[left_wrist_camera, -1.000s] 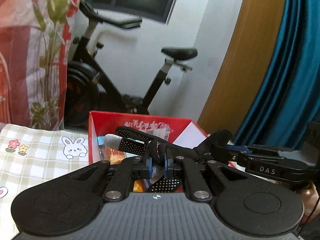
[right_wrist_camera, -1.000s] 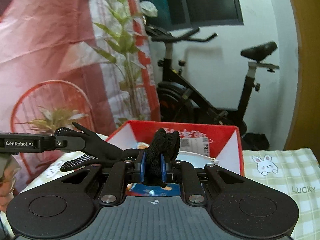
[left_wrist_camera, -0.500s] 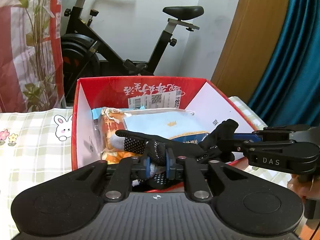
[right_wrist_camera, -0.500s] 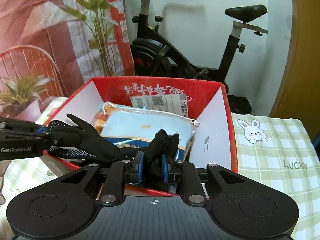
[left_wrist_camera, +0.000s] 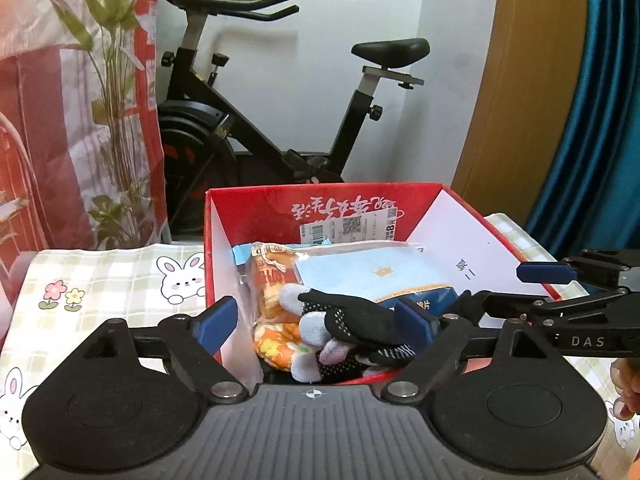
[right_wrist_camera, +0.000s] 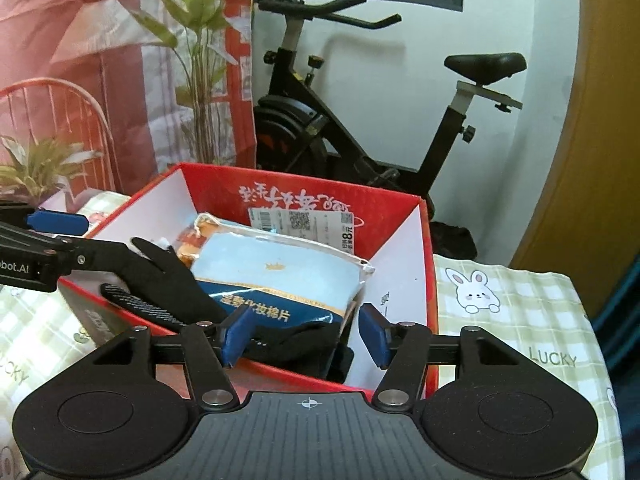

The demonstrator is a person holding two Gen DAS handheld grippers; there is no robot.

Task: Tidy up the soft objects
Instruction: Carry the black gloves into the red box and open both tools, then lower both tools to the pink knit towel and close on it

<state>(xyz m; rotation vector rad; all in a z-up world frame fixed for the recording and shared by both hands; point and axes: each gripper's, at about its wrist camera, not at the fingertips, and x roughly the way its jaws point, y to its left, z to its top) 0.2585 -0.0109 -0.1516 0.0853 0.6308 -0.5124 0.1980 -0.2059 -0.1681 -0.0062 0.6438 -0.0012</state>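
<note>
Black glove (left_wrist_camera: pixel 356 320) with grey fingertips lies inside the red box (left_wrist_camera: pixel 320 204), draped between the spread fingers of the left gripper (left_wrist_camera: pixel 316 326), touching its right pad, not pinched. Right gripper (right_wrist_camera: pixel 306 334) also spread wide, the glove's cuff end (right_wrist_camera: pixel 296 340) lying loose between its pads. Just ahead of both claws: light blue cotton-pad pack (right_wrist_camera: pixel 280 276) and orange snack bag (left_wrist_camera: pixel 276 280), same box. Beyond the box, an exercise bike (left_wrist_camera: pixel 280 120).
</note>
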